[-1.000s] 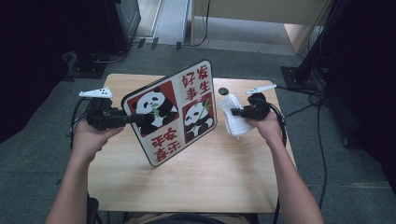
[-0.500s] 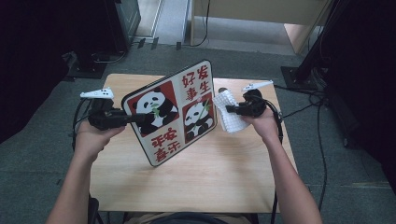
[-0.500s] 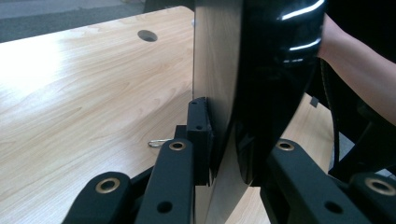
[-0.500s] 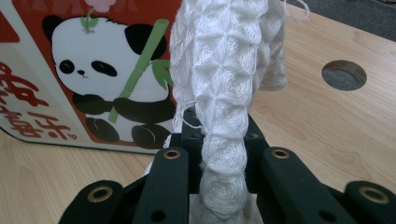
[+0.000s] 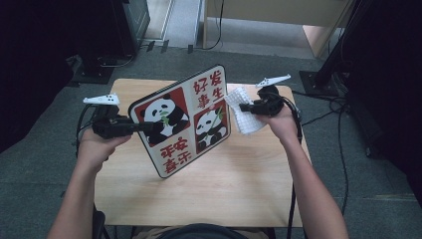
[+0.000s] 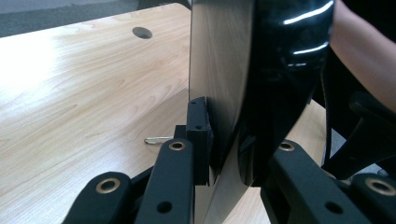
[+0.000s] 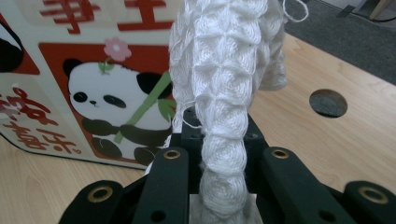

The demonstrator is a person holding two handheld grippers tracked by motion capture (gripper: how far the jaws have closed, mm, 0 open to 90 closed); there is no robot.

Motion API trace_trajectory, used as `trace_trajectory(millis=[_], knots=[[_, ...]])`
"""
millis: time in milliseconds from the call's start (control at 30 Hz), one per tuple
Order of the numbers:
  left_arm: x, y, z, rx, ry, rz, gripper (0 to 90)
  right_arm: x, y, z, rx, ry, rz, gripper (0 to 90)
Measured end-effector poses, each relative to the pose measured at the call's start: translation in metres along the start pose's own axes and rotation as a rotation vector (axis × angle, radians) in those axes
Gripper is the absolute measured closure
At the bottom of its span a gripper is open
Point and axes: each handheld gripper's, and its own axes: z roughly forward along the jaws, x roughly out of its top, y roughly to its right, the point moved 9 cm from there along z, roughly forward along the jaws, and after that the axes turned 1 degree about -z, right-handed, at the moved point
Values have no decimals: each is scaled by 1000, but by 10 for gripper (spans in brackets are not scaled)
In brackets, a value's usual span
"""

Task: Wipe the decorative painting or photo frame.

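A square tray (image 5: 184,119) printed with pandas and red characters is held tilted above the wooden table (image 5: 209,199). My left gripper (image 5: 144,127) is shut on the tray's left edge. In the left gripper view the tray's rim (image 6: 233,93) stands edge-on between the jaws, whose pads press on it. My right gripper (image 5: 242,106) is shut on a white waffle-weave cloth (image 5: 241,114), held beside the tray's right edge. In the right gripper view the cloth (image 7: 224,93) rises bunched from between the jaws, with the panda tray (image 7: 93,93) at the left.
A round cable hole (image 7: 328,102) is in the tabletop near the far edge, also seen as a hole (image 6: 141,32) in the left gripper view. Cables (image 5: 343,149) hang off the table's right side. Dark equipment and grey carpet surround the table.
My right gripper has risen with the cloth and moved left, closer to the tray's upper right edge. The left gripper and tray have stayed where they were.
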Motion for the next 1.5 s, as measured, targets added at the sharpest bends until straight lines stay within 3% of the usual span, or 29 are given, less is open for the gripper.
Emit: trace_trajectory(millis=[500,667,867,1200,1433,1500], knots=[[0,-3,-2,18,12,-5,792,48,-2,-22,-15,11,-32,784],[0,-3,-2,15,11,-3,791,69,-1,-30,-15,30,-15,784],[0,-4,-2,9,11,-12,789,94,-3,-40,-45,45,-54,783],[0,-5,-2,-10,19,-28,784,139,-18,-48,-51,67,-93,781],[0,-6,-2,-5,16,-21,792,156,-33,-45,-32,91,-112,778],[0,-6,-3,-12,13,-20,791,154,-35,-41,-29,76,-114,779]])
